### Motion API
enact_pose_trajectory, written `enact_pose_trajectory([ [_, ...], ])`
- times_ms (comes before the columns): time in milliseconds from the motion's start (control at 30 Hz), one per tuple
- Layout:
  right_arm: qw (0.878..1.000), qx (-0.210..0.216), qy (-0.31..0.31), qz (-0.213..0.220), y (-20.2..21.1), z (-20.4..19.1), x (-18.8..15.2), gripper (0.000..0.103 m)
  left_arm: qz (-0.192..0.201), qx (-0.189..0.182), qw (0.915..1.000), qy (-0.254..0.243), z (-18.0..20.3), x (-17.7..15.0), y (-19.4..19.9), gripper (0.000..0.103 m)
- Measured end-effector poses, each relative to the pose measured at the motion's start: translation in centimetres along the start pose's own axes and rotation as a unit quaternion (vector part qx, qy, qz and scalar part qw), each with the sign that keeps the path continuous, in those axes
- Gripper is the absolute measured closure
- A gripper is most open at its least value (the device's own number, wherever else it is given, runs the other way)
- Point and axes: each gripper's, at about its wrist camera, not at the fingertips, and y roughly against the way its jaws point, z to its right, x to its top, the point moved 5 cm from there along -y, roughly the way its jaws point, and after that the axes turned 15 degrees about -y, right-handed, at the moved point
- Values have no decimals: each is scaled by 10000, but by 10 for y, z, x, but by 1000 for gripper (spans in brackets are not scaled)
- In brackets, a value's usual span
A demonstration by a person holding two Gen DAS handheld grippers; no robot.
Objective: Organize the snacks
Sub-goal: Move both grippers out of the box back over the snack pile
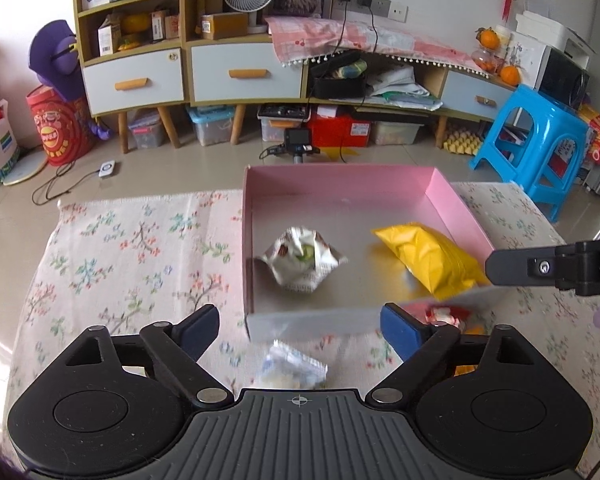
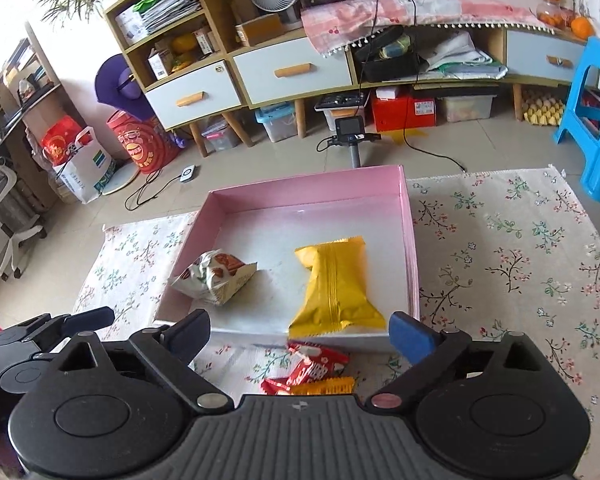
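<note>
Right now both my grippers hang over the near edge of the shallow pink cardboard box (image 1: 342,184), and neither has hold of anything. My left gripper (image 1: 300,330) has its blue-padded fingers (image 1: 400,328) spread wide; ahead of them, inside the box, lies the crumpled white snack packet with brown and green print (image 1: 302,260), and further to the right of it the puffy yellow foil snack bag (image 1: 430,258), close to the box's right wall. Below my left jaws, outside the box on the floral-print tablecloth (image 1: 120,248), sits a small pale blue and white wrapped snack (image 1: 294,366), blurred. A red and white wrapper (image 1: 446,314) peeks out just behind my left gripper's right finger, by the box's near corner. My right gripper (image 2: 300,332) is likewise wide open and empty, with the yellow bag straight ahead between its fingers, its near end at the box's front wall, and the white packet ahead to the left. Just under my right jaws, on the cloth in front of the box, lie red snack wrappers (image 2: 314,366) and an orange-yellow ridged packet (image 2: 326,386), touching one another.
</note>
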Motion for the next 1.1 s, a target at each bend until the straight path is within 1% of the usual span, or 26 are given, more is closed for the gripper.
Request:
enact_pose_trajectory([
  [200,9995,-4,293,80,13,-8,-16,12,-71,-85,9999,-8,3,-16,18,9],
  [267,9992,25,398,102,16,-9,-23,12,-46,-130,9999,-2,3,-23,24,6],
  [433,9980,263,576,77,21,-4,-46,12,68,-214,9997,-92,3,-43,33,6],
  [567,9962,298,812,10,24,1,-65,12,92,-453,9989,-39,2,-56,39,6],
  [767,9940,334,1035,87,28,12,-86,12,217,-690,9973,-79,-3,-77,49,6],
  [867,9931,300,1131,78,28,19,-99,12,329,-781,9962,-210,-4,-87,53,6],
  [967,9909,275,1318,44,28,25,-114,12,417,-927,9937,-479,-2,-98,56,6],
  [1100,9887,232,1480,80,31,34,-133,12,361,-1116,9899,-789,1,-115,53,6],
])
